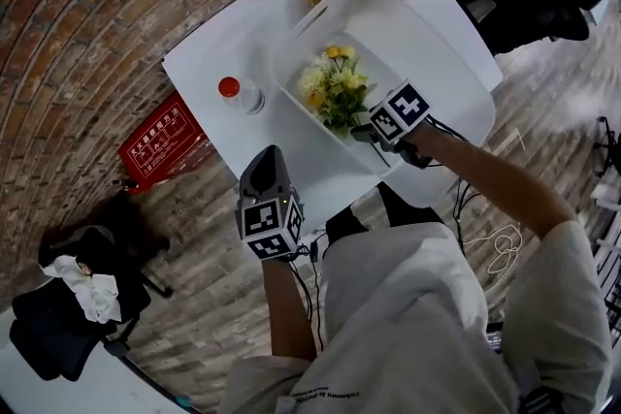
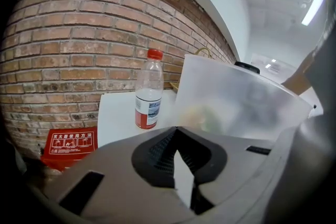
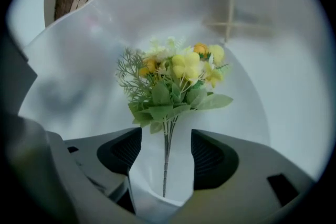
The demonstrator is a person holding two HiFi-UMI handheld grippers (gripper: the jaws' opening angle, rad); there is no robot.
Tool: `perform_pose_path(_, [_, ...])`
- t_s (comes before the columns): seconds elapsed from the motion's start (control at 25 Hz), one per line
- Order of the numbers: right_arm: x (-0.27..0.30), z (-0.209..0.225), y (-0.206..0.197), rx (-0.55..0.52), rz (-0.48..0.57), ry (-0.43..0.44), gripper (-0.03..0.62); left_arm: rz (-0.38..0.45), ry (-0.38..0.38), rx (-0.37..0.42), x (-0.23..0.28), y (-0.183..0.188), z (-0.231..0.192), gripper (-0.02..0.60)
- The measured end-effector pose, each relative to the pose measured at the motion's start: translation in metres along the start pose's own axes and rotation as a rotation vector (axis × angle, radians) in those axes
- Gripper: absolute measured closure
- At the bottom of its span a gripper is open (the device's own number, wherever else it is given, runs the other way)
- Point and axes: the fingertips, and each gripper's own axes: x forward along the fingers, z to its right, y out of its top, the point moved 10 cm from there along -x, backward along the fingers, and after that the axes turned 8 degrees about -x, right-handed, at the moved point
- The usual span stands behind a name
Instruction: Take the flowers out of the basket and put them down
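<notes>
Between the jaws of my R gripper [image 3: 166,139], spread wide, lies the thin stem [image 3: 166,165] of the flower bunch [image 3: 173,78], untouched, in the white basket [image 3: 79,55] on the tabletop [image 1: 209,53]. L gripper [image 2: 176,131] jaws closed, empty. Risk: skinny stem could slip out on closing, or leaves snag the basket wall on the lift.

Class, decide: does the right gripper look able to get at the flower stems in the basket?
Probably yes: the right gripper has its jaws open either side of the stems, inside the basket; nothing blocks.

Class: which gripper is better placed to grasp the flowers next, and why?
Right. The right gripper is in the basket, open jaws around the flower stem; the left gripper hangs outside, jaws together.
</notes>
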Motion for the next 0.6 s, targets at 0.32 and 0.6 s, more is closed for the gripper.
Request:
perform_pose_path(0.32, [0.03, -0.009, 0.012, -0.032, -0.022, -0.144, 0.378, 0.013, 0.005, 0.008, -0.002, 0.003, -0.005, 0.557])
perform_pose_path(0.6, [0.02, 0.011, 0.01, 0.029, 0.009, -0.193, 0.517, 0.035, 0.057, -0.059, -0.015, -0.003, -0.02, 0.557])
